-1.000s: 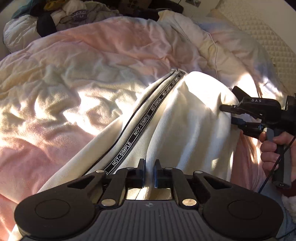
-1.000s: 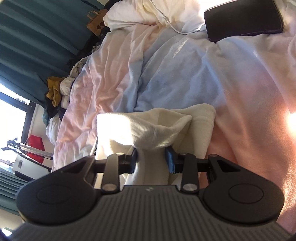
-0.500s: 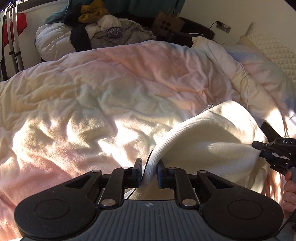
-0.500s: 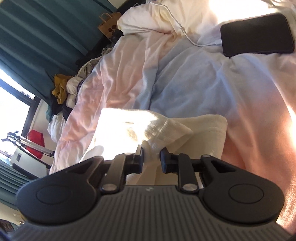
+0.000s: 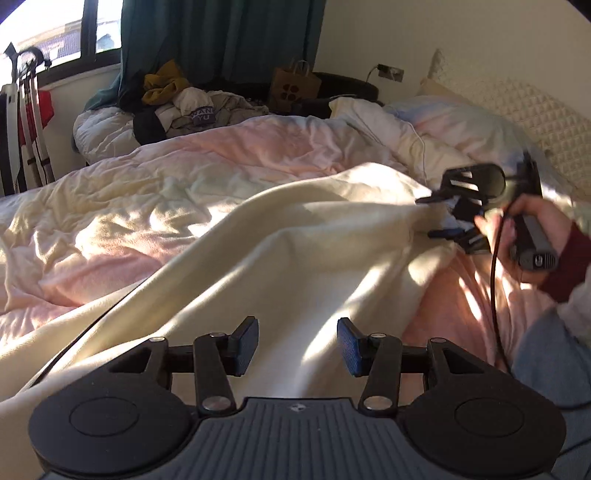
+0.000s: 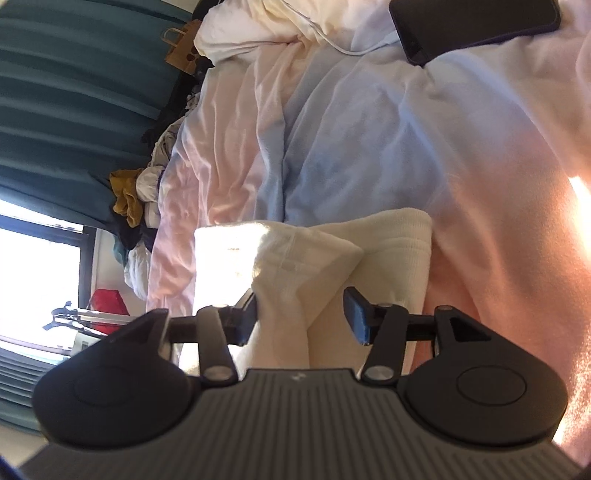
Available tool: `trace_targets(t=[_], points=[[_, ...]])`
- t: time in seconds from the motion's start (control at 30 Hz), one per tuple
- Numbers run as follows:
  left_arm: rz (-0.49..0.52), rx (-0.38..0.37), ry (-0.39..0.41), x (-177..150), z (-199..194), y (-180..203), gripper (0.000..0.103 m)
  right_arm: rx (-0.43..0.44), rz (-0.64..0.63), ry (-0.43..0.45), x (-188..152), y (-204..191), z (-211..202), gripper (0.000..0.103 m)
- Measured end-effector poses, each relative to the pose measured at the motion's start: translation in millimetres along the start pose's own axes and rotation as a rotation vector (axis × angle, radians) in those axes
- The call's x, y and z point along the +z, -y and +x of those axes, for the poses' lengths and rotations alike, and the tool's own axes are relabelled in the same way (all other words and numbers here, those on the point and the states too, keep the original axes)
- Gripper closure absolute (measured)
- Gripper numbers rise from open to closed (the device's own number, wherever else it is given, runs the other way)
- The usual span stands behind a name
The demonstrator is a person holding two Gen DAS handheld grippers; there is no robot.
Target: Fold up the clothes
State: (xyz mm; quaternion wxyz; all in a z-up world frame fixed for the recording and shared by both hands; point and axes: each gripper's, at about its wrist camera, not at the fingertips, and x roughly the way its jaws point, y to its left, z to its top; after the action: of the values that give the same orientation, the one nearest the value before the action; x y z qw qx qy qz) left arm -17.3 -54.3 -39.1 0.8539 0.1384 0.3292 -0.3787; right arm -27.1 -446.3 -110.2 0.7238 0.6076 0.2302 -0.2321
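A cream knitted garment [image 5: 295, 266] lies spread over the pink duvet [image 5: 229, 155], with a black trim line along its lower left edge. My left gripper [image 5: 298, 345] hovers open just over it, nothing between the fingers. Further right, a hand in a dark red sleeve holds my right gripper [image 5: 432, 218] at the garment's far corner, blurred. In the right wrist view that gripper [image 6: 301, 317] is open, and a loose fold of the cream garment [image 6: 391, 251] lies between the parted fingers, brushing the left one.
A heap of clothes [image 5: 177, 103] and a paper bag [image 5: 291, 86] sit beyond the bed under the teal curtain [image 5: 221, 33]. A black phone [image 6: 472, 26] and a white cable [image 6: 332, 40] rest on the pillows. The quilted headboard [image 5: 517, 110] is at the right.
Both grippers were shut on the cream garment and have now opened, letting it drop onto the duvet. The left gripper has tilted up, bringing the window and wall into view.
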Motion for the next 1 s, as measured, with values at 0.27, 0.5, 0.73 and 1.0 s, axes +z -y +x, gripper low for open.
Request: trace_targets(t=[0.27,0.5,0.73,1.0], points=[[-0.023,0.035,-0.013,-38,16,8,0.056,-0.038,0.06,-0.069,7,1,5,0.04],[0.009,0.04,-0.043,-48,25,4,0.066,-0.049,0.084,-0.121,22,-10,32,0.039],[-0.021,0.029,-0.047,-46,27,-2,0.089,-0.035,-0.042,-0.056,25,-24,33,0.047],[-0.063,0.003,-0.044,-42,22,-11,0.095,0.025,-0.252,0.054,12,-56,17,0.081]])
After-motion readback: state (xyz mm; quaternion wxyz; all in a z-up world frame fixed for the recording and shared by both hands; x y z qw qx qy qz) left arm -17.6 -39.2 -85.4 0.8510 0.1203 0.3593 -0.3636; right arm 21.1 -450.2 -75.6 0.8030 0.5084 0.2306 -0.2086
